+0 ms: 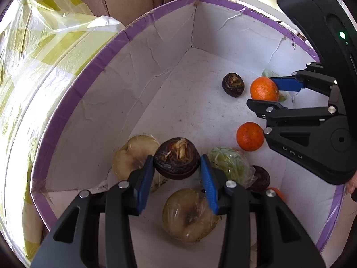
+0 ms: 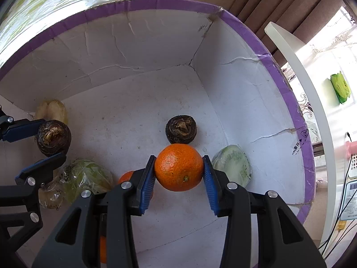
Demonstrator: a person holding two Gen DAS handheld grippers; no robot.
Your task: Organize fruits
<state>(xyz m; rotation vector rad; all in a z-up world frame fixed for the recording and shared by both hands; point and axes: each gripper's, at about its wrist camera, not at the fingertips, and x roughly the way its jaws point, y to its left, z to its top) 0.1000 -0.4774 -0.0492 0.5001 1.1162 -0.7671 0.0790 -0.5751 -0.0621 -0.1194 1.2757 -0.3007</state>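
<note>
- Left wrist view: the left gripper (image 1: 177, 169) is closed on a dark brown fruit (image 1: 176, 158), its blue pads (image 1: 145, 183) pressing both sides; the fruit is held above the floor of a white cardboard box (image 1: 138, 67) with a purple rim.
- Below and beside the held fruit lie two pale, plastic-wrapped fruits (image 1: 189, 216) (image 1: 131, 154) and a wrapped green vegetable (image 1: 232, 165); another dark fruit (image 1: 261, 177) shows just behind the vegetable.
- Farther in, a second dark brown fruit (image 1: 233, 84) rests on the box floor, close beside the orange (image 1: 264, 88) held by the right gripper (image 1: 270, 92). A loose orange (image 1: 250, 136) lies near that gripper's lower finger.
- Right wrist view: the right gripper (image 2: 179, 174) clamps the orange (image 2: 179, 167) between its blue pads (image 2: 147, 183). A dark fruit (image 2: 181, 129) sits just behind it and a wrapped green vegetable (image 2: 232, 165) just to its right, by the box wall (image 2: 245, 102).
- At the left edge, the left gripper (image 2: 48, 141) holds its dark fruit (image 2: 54, 140).
- A yellow-green plastic bag (image 1: 40, 44) lies outside the box.
</note>
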